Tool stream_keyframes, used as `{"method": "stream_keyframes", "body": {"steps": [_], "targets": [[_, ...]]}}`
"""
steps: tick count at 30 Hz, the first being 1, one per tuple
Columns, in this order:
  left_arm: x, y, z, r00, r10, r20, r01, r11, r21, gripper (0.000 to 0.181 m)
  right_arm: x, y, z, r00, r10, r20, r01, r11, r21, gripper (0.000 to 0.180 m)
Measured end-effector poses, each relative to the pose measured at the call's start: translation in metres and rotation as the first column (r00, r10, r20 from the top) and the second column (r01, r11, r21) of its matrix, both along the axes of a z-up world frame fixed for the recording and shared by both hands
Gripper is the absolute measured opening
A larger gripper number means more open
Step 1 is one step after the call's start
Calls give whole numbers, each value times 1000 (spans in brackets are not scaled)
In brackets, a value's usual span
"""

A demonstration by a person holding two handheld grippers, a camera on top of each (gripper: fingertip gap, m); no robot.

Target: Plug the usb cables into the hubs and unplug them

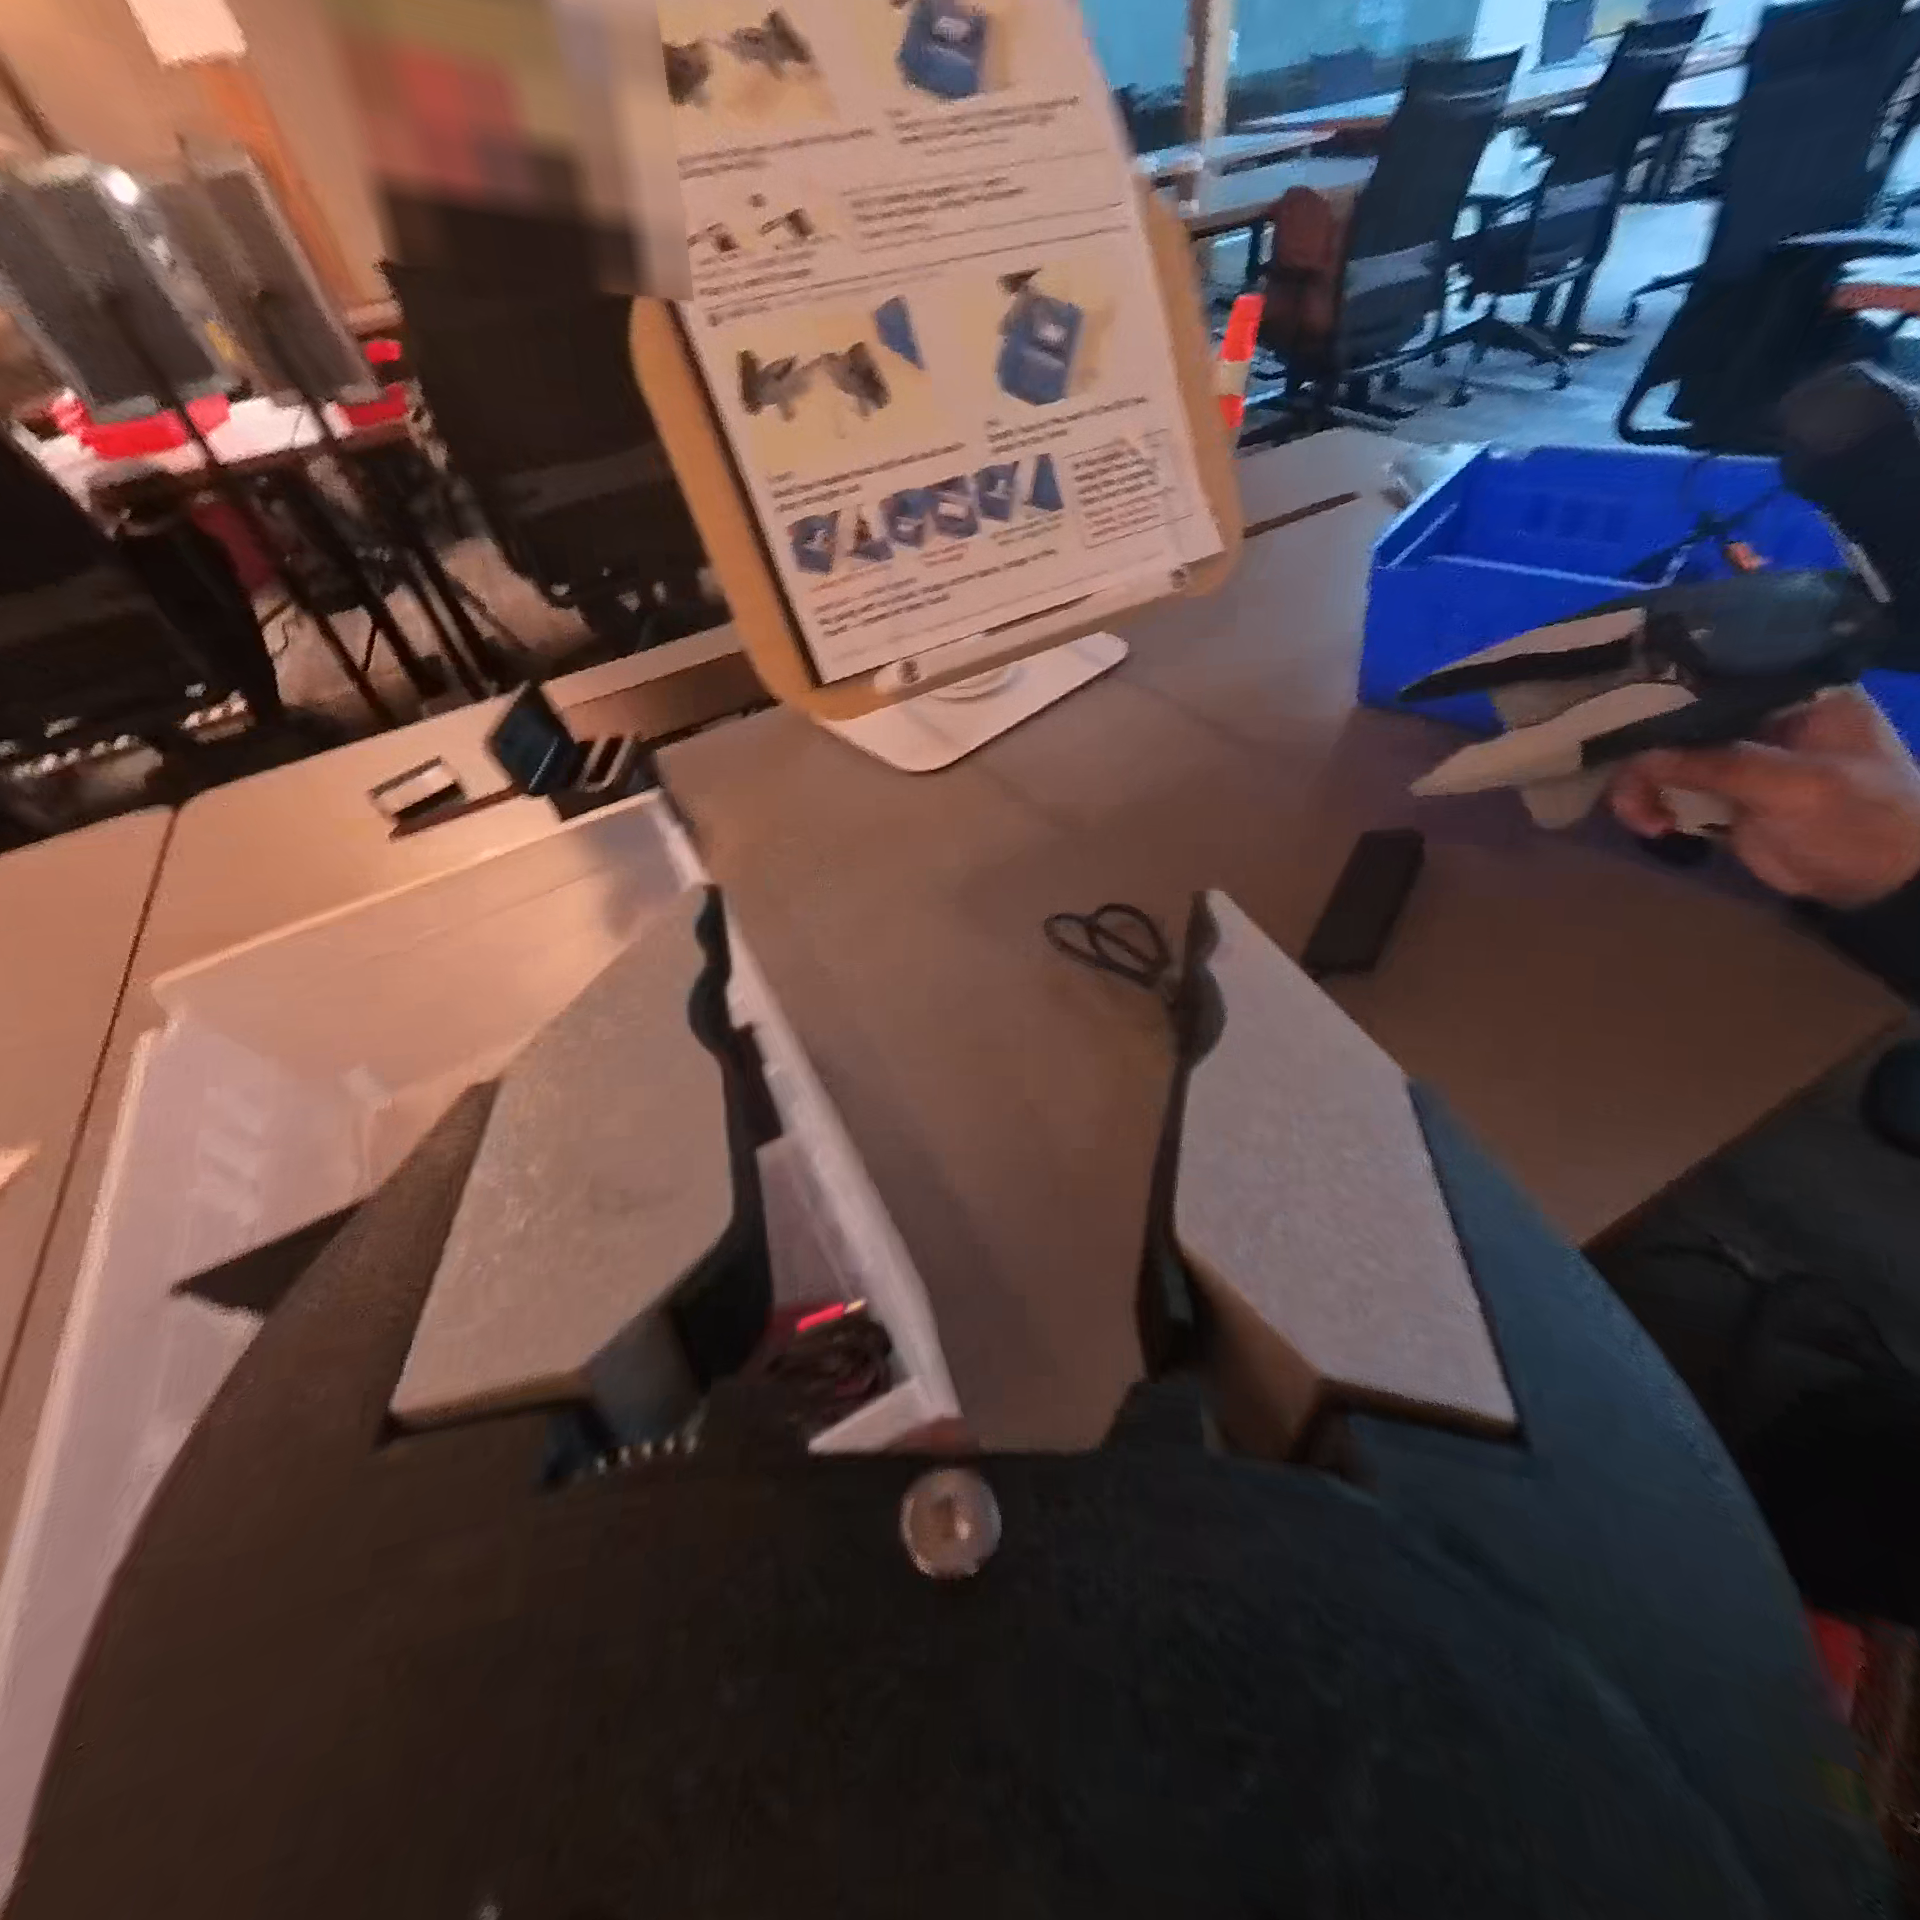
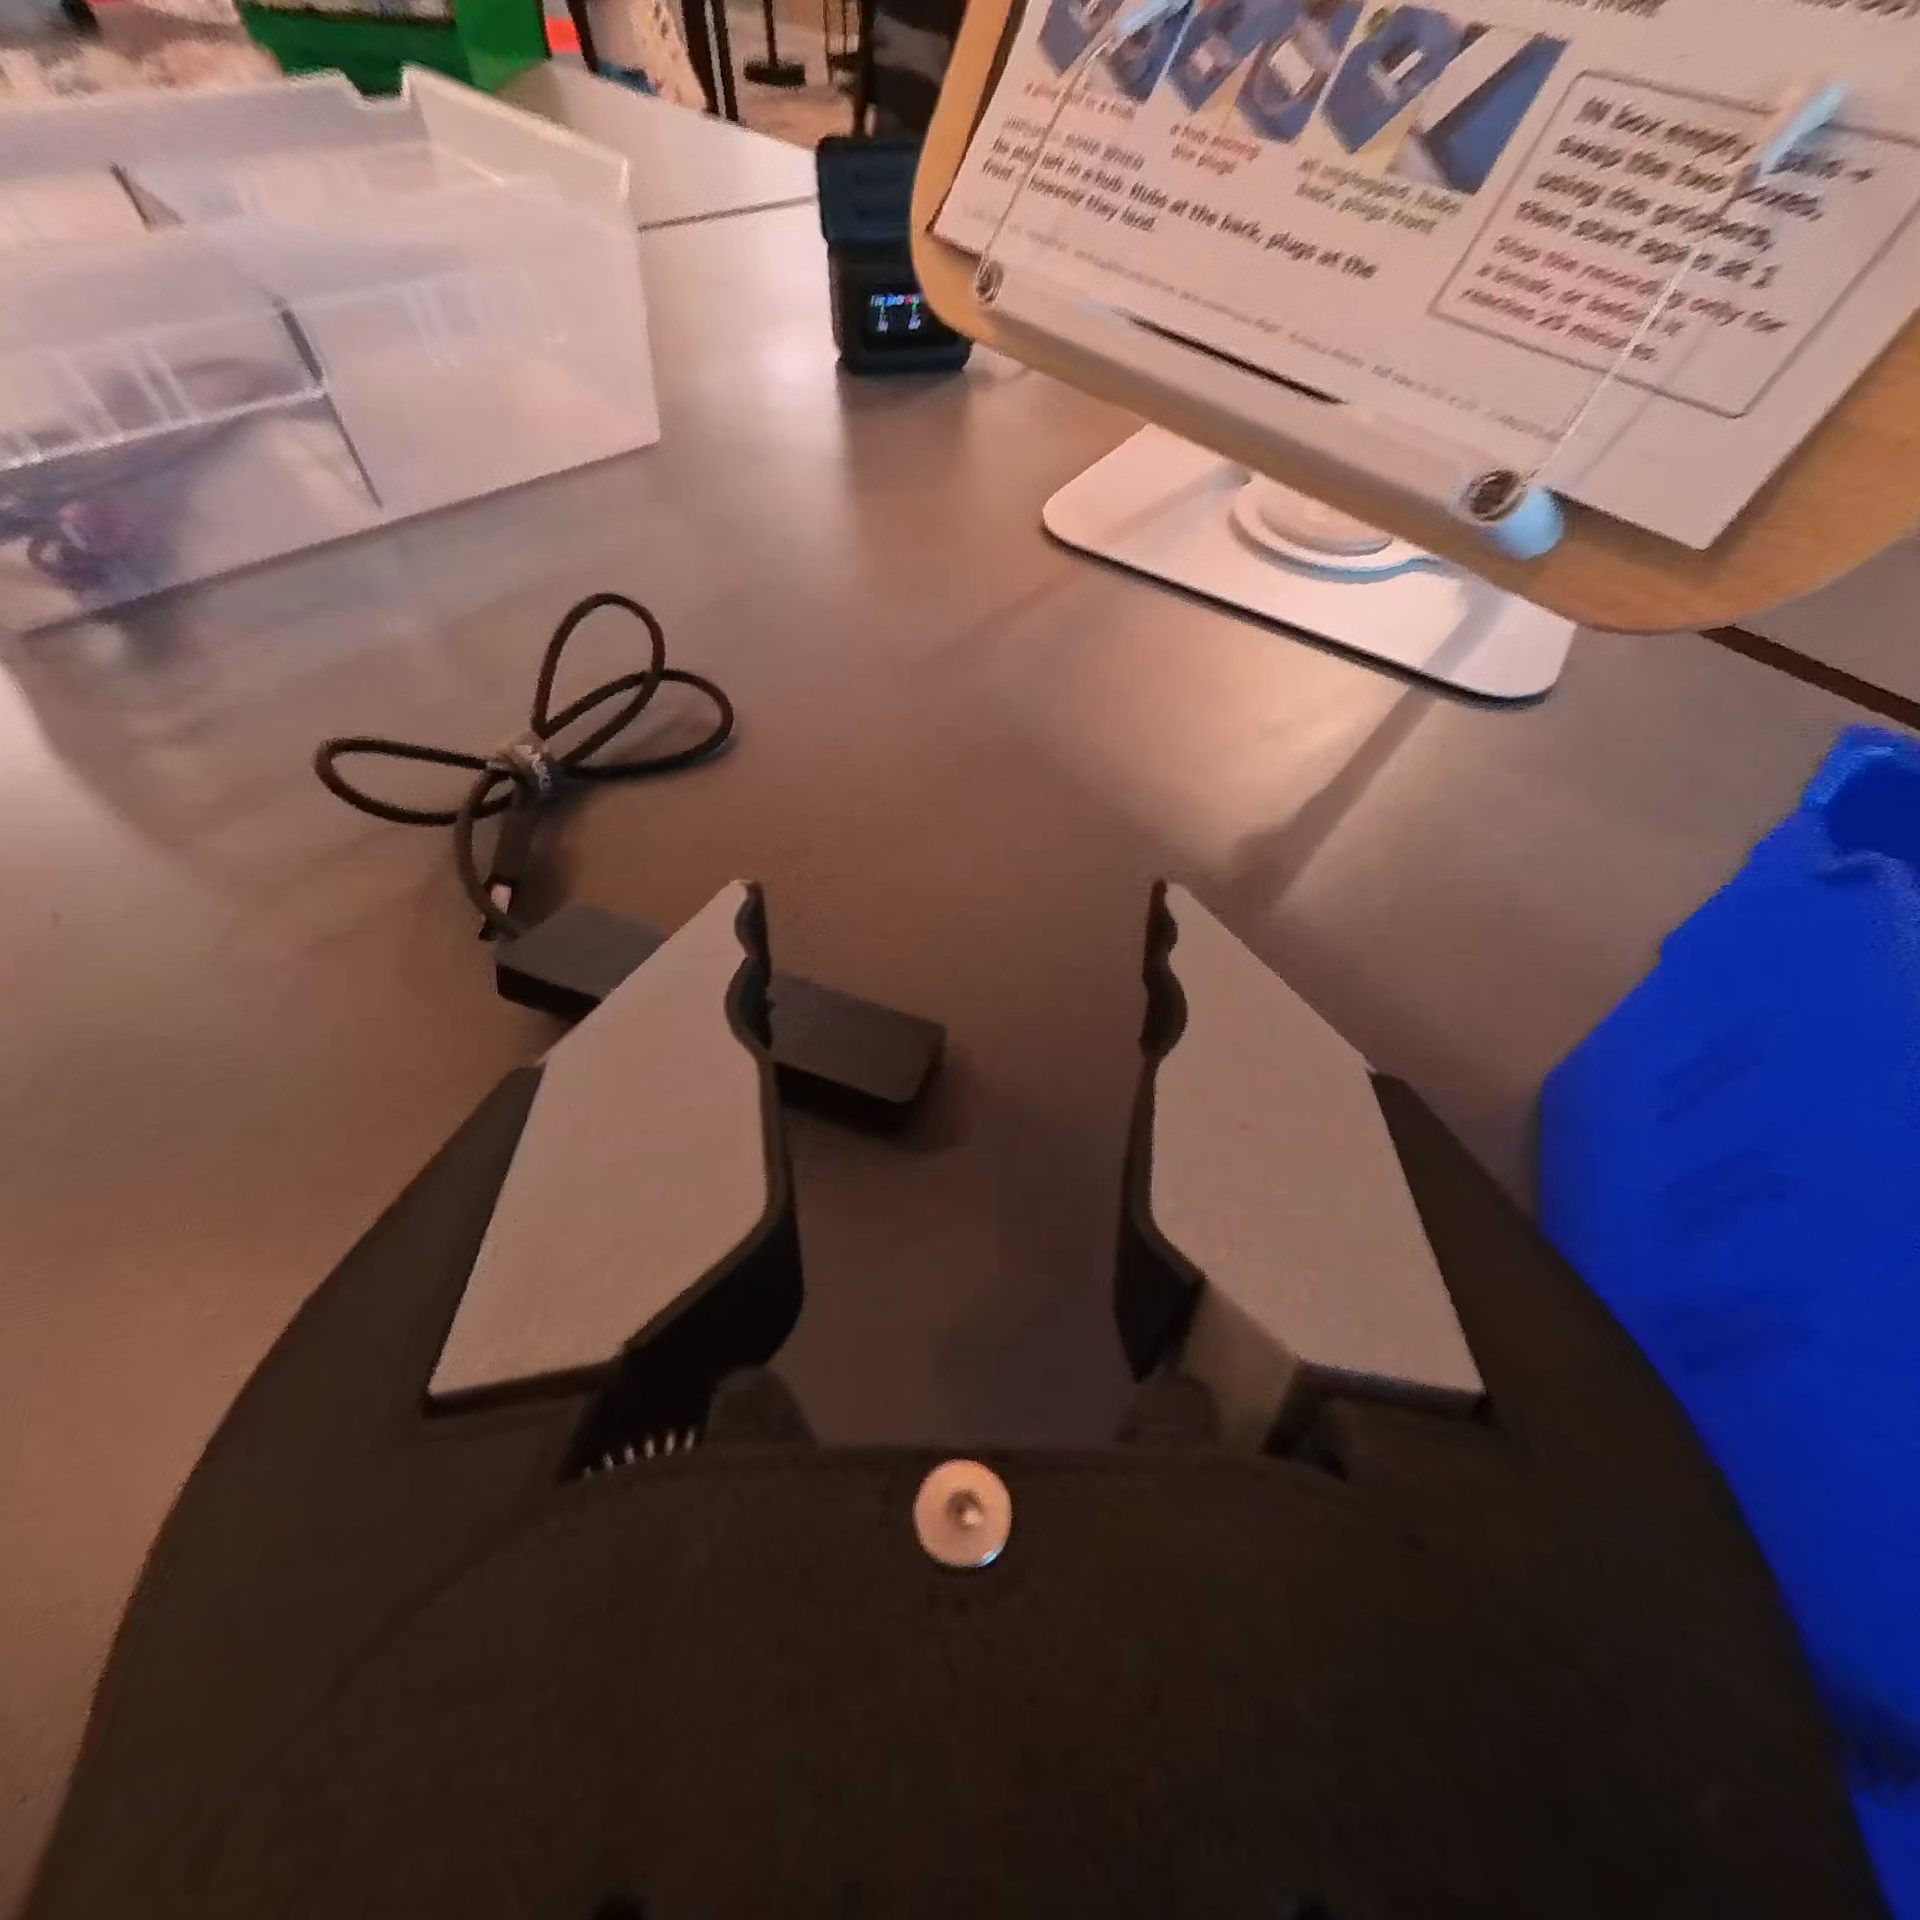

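**Both grippers spread wide over the table, hub and cable lying loose**

Nearest the right camera, the right gripper [image 2: 956, 904] hangs just above the grey table [image 2: 935, 727] with its two fingers set well apart and nothing between them. Just behind the left fingertip [image 2: 743, 914] lies a dark, flat USB hub [image 2: 862, 1049], partly hidden by that finger, one end reaching into the gap. Its thin lead runs up and to the left into a bundled black cable [image 2: 540, 727] tied at the middle, resting on the table beyond the left fingertip. To the right of the right finger stands a blue bin [image 2: 1745, 1195]. Farther off to the left sits a clear plastic box [image 2: 343, 343]; ahead and right, a wooden-edged instruction board [image 2: 1455, 260] on a white base, with a small black device [image 2: 894, 270] beside it.

From the left camera, the left gripper [image 1: 956, 914] is likewise spread, empty, its left finger over the clear box. Past its right fingertip the cable and the hub lie on the table. Beyond and right, a hand [image 1: 1787, 800] holds the other gripper.
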State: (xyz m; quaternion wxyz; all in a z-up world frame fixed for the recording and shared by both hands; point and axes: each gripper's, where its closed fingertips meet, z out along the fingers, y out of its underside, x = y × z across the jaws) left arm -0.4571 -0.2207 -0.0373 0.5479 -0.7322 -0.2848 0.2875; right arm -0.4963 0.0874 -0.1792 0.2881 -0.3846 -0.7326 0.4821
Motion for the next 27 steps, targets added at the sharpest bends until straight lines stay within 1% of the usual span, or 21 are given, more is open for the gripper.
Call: {"method": "stream_keyframes", "body": {"steps": [1,3,5,7,9,11,14,19,23,27], "targets": [[-6,-12,-3,999,42,12,-42,999,-6,88,-1,-2,-3,1000,-3,6,3,1000,21,73],[-21,-40,-6,987,159,16,-159,987,0,88,-2,-5,-6,1000,-2,12,1,999,49,77],[-29,-57,-6,976,219,16,-219,975,28,88,-1,-8,-8,1000,3,16,-4,998,60,78],[-31,-63,-3,975,220,17,-220,973,73,88,-2,-5,-8,1000,-11,11,10,998,67,77],[-29,-59,-2,980,195,36,-198,974,114,89,-5,1,-5,999,-44,-3,44,997,63,72],[-28,-52,0,984,176,24,-178,976,125,88,-7,7,-1,998,-70,-9,70,997,36,69],[-29,-45,-1,985,172,8,-172,979,107,87,-7,14,5,996,-89,-21,89,996,-5,65],[-32,-40,-11,985,169,29,-170,982,76,87,-6,18,9,995,-95,-25,93,994,-50,60],[-38,-44,-18,981,188,38,-190,980,57,88,-6,17,9,995,-94,-32,93,995,-33,58],[-43,-52,-29,972,210,100,-217,975,56,92,-6,15,7,995,-92,-32,92,996,-16,58]]}}
